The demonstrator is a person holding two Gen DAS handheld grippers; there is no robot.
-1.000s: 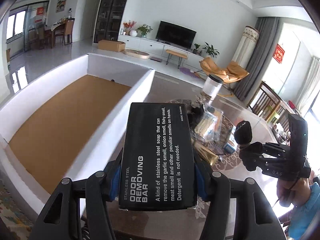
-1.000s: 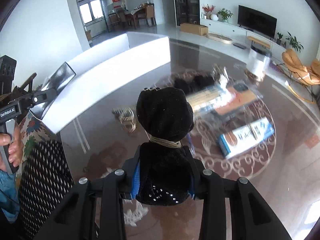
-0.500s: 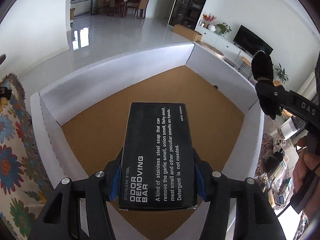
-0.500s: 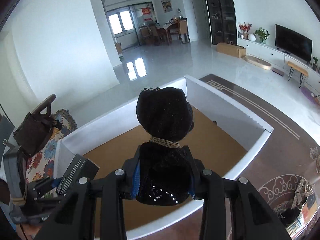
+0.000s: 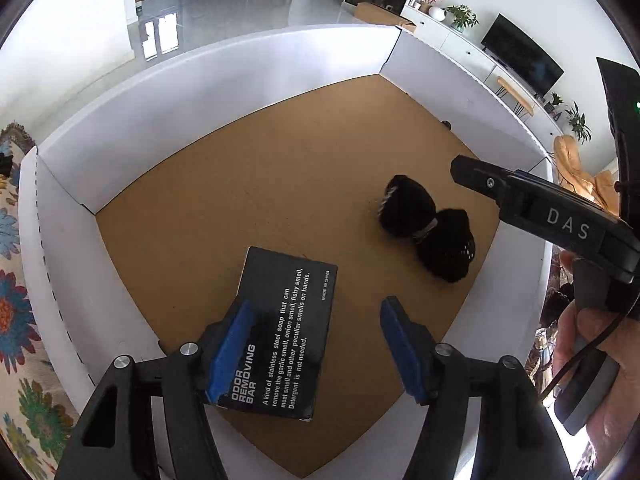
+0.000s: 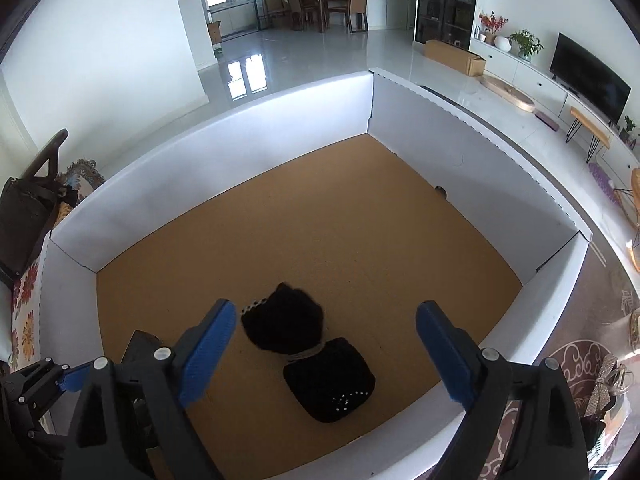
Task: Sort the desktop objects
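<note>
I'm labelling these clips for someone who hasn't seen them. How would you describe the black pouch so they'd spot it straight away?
Look inside the big white-walled box with the brown cardboard floor. The pouch lies on that floor, between the open fingers of the right gripper. Unlike the flat black soap box with white lettering, it is soft and lumpy, tied at the waist with cord, with small sparkly studs.

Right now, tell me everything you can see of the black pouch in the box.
The black pouch looks like soft dark fabric, cinched at the middle by a pale cord, so it forms two lobes. Small sparkly studs dot the lower lobe, and a pale beaded edge trims the upper one. It lies on its side on the brown floor of the white-walled box, near the right wall. The right gripper hangs open above it, pads clear of it.
</note>
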